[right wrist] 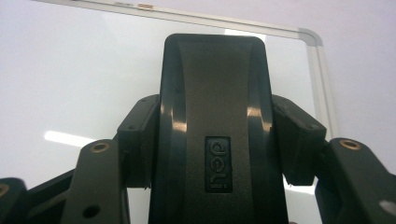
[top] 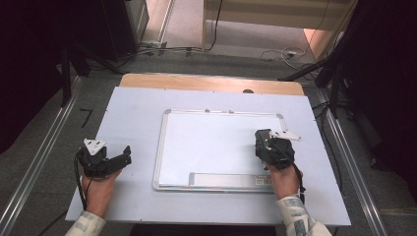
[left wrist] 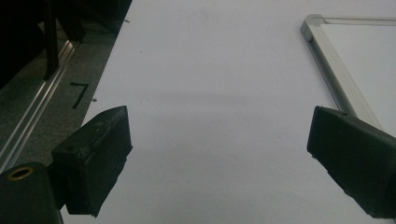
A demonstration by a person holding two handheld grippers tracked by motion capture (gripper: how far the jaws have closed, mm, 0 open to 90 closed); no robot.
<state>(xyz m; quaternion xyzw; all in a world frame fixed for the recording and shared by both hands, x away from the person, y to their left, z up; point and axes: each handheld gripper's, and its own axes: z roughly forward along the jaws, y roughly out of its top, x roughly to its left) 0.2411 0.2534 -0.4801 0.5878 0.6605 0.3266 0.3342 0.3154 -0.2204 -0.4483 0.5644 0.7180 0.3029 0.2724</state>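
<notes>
A white whiteboard [top: 211, 142] with a silver frame lies flat in the middle of the pale table cover [top: 133, 113]. My right gripper [top: 268, 145] hovers over the board's right part, shut on a black board eraser [top: 264, 139]. In the right gripper view the eraser [right wrist: 215, 107] stands upright between the jaws of the right gripper [right wrist: 215, 154], both pads pressing its sides, with the board [right wrist: 70, 70] behind it. My left gripper [top: 127, 155] rests on the cover left of the board. It is open, and in its own view the left gripper [left wrist: 219, 140] has nothing between its jaws.
A silver pen tray [top: 221, 180] runs along the board's near edge. The board's frame corner [left wrist: 313, 23] lies ahead and to the right of the left gripper. A wooden table edge [top: 211, 82] shows at the back. Metal rails [top: 44, 152] and floor cables [top: 285, 54] surround the table.
</notes>
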